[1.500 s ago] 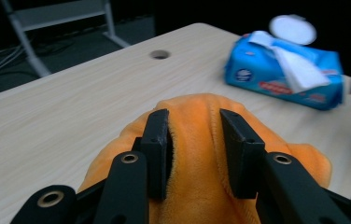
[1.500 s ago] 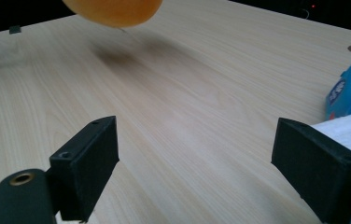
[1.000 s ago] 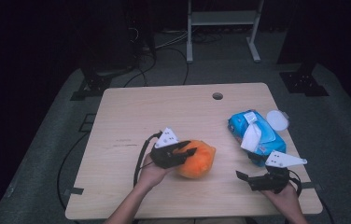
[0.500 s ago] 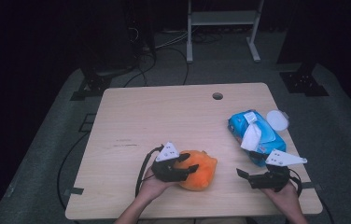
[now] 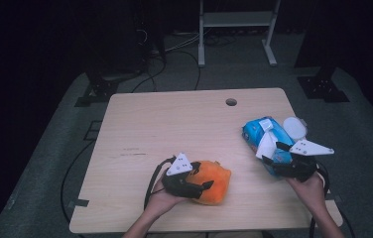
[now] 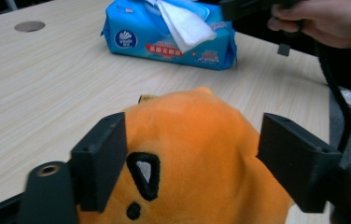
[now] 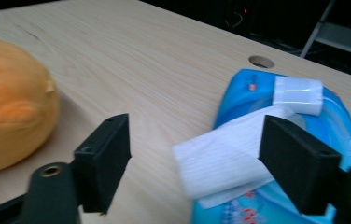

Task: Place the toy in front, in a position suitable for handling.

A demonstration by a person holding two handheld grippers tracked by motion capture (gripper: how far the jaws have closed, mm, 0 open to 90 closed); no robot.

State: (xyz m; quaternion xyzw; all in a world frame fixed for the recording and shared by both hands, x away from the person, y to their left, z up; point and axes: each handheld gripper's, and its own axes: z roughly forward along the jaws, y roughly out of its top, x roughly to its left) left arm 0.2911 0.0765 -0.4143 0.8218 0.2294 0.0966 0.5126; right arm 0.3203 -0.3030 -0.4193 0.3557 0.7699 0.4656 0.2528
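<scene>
Dark room, light wood table (image 5: 174, 129) w/ a cable hole at the far side, black stands and cables on the grey floor behind. Left gripper (image 5: 193, 184) sits at the near edge w/ the orange plush toy (image 5: 213, 181) between its jaws; in the left gripper view the jaws have just been opening, left pad about at the plush, right pad w/ a gap, so prob. no clamp now and the toy (image 6: 197, 158) rests on the table between and ahead of the jaws. Looks like the plush is being let go there, so that part seems done or nearly. Right gripper (image 5: 279, 162) is at the blue wet-wipes pack (image 5: 269, 144); its jaws have just been closing a bit but stand wide, and in the right gripper view a white wipe (image 7: 225, 156) sticks out of the pack (image 7: 304, 196) between them, nearer the right pad, not pinched yet. Left to do, I'd guess: close on the wipe and pull it out. Pack lid is flipped open. Labels: round white logo and white Chinese text on a red strip on the pack front (image 6: 164, 42), too small to read; no other writing legible.
</scene>
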